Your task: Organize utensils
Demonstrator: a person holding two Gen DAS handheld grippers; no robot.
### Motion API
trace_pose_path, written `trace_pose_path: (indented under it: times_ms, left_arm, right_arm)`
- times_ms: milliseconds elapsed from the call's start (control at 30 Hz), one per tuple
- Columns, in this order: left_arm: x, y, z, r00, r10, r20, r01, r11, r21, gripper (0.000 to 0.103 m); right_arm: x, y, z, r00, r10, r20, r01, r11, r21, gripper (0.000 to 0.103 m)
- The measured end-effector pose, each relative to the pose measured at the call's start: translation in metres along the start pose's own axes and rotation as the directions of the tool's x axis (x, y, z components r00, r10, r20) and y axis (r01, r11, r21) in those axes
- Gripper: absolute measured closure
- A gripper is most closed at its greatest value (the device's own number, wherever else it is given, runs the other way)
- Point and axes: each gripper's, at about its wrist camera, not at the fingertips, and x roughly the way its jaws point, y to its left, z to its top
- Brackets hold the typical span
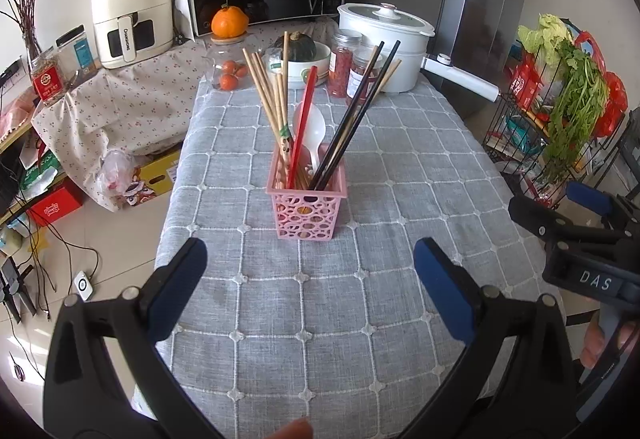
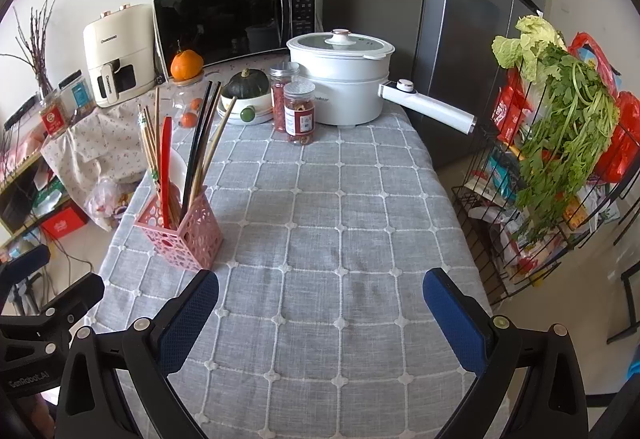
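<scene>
A pink perforated basket (image 1: 306, 209) (image 2: 182, 235) stands upright on the grey checked tablecloth (image 1: 360, 299). In it lean wooden chopsticks (image 1: 266, 87), red chopsticks (image 1: 303, 119), black chopsticks (image 1: 360, 107) and a white spoon (image 1: 312, 131). My left gripper (image 1: 310, 259) hangs open just in front of the basket, nothing between its blue pads. My right gripper (image 2: 320, 295) is open too, over bare cloth to the right of the basket, and holds nothing. The right gripper also shows at the right edge of the left wrist view (image 1: 560, 207).
At the table's far end stand a white electric pot (image 2: 340, 79) with a long handle, two jars (image 2: 298, 113), a bowl with a green squash (image 2: 245, 91) and a glass jar of oranges (image 1: 229, 73). A wire rack of greens (image 2: 560, 143) stands right of the table; a fridge behind.
</scene>
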Motion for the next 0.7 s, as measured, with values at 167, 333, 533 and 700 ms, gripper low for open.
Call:
trace_pose_path:
  times_ms: [167,333,533,700]
  left_arm:
    - [0.0001,-0.0005,-0.0003,1.000,0.001,0.001,-0.001,1.000,-0.002,0.000]
    - [0.0001,-0.0004,-0.0004,1.000,0.001,-0.001,-0.001,1.000,0.000,0.000]
    - [-0.0001,-0.0007,-0.0003,1.000,0.001,0.000,-0.001,1.000,-0.001,0.000]
    - [0.0001,-0.0005,0.0000,1.000,0.007,-0.002,-0.007,1.000,0.002,0.000]
  right_arm:
    - [0.0004,-0.0005,0.0000,1.000,-0.001,0.000,0.001,1.000,0.000,0.000]
    - [0.0008,0.0007,-0.0006,1.000,-0.002,-0.001,0.002,1.000,0.004,0.000]
    - [0.0014,0.0007,-0.0010,1.000,-0.002,-0.002,0.002,1.000,0.004,0.000]
    - [0.0016,0.0005,-0.0010,1.000,-0.002,-0.001,0.002,1.000,0.005,0.000]
